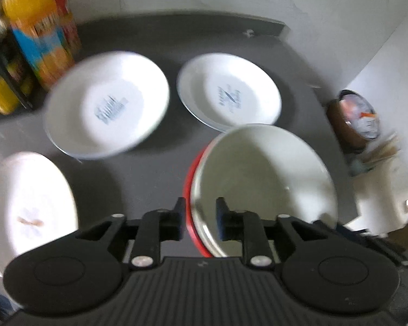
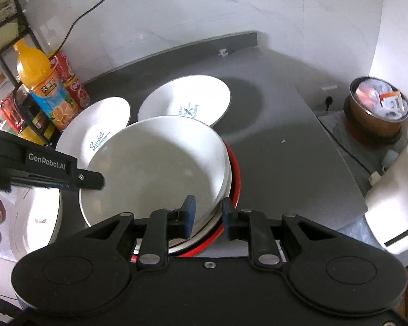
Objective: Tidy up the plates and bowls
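Both grippers hold one stack: a white bowl (image 2: 155,168) nested in a red-rimmed one. The right gripper (image 2: 207,218) pinches the near rim, one finger inside and one outside. The left gripper (image 1: 199,218) pinches the opposite rim the same way, and its body is seen at the left of the right wrist view. The stack is tilted and sits directly ahead of both grippers, above the grey surface (image 2: 299,163).

Risks:
- Uneven lift by either gripper may tip the stack further, and the inner bowl may slide out.
- Two printed plates (image 2: 187,100) lie just beyond the stack; lowering it forward may strike them.
- Glazed rims may slip under a light pinch.

Legible writing: "GenRobot.AI" on the left gripper; "Sweet" on the left plate (image 2: 100,125). The juice bottle (image 2: 40,81) label is unreadable.
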A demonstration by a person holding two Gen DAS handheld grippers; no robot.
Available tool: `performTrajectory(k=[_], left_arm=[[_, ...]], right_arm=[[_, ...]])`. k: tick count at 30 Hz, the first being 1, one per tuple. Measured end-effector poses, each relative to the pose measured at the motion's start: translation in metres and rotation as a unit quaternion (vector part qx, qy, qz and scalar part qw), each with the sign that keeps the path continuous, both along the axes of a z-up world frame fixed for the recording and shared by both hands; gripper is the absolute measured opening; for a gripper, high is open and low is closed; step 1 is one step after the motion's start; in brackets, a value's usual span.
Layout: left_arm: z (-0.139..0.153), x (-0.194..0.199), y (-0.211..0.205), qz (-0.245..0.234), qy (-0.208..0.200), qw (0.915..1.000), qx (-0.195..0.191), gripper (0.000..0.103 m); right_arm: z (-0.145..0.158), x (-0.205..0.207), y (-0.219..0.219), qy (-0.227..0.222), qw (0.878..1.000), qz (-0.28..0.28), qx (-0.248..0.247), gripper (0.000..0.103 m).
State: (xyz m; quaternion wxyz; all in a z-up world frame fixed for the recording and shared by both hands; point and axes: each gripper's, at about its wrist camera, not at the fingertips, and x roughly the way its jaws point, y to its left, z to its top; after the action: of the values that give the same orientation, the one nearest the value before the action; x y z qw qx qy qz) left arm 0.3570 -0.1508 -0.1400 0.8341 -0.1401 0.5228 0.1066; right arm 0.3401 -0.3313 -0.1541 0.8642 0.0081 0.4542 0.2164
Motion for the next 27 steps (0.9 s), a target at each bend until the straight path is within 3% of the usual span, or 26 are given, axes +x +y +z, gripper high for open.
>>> performTrajectory(k=[4, 10, 13, 20, 24, 27], left_arm=[[0.005, -0.01, 0.009, 0.024, -0.001, 0.9994, -0.024, 0.024], [0.018, -0.026, 0.021, 0.053, -0.011, 0.9984, -0.018, 0.025], [0.024, -0.035, 0.035, 0.068, -0.018, 0.9974, -0.014, 0.03], [0.033, -0.059, 0.077, 0.118, -0.035, 0.9924, -0.01, 0.045], [0.033, -0.069, 0.105, 0.142, -0.038, 0.9891, -0.014, 0.047], [0.032, -0.072, 0.13, 0.157, -0.037, 0.9866, -0.021, 0.048]], right_arm=[[0.003, 0.001, -0.008, 0.007, 1.0, -0.01, 0.011, 0.021], [0.025, -0.001, -0.021, -0.019, 0.999, -0.038, 0.029, 0.024], [0.034, 0.0, -0.017, -0.026, 0.998, -0.03, 0.049, 0.026], [0.05, 0.004, 0.018, -0.033, 0.997, -0.001, 0.074, 0.032], [0.056, 0.008, 0.048, -0.025, 0.996, 0.019, 0.084, 0.034], [0.059, 0.011, 0.072, -0.02, 0.996, 0.031, 0.084, 0.042]])
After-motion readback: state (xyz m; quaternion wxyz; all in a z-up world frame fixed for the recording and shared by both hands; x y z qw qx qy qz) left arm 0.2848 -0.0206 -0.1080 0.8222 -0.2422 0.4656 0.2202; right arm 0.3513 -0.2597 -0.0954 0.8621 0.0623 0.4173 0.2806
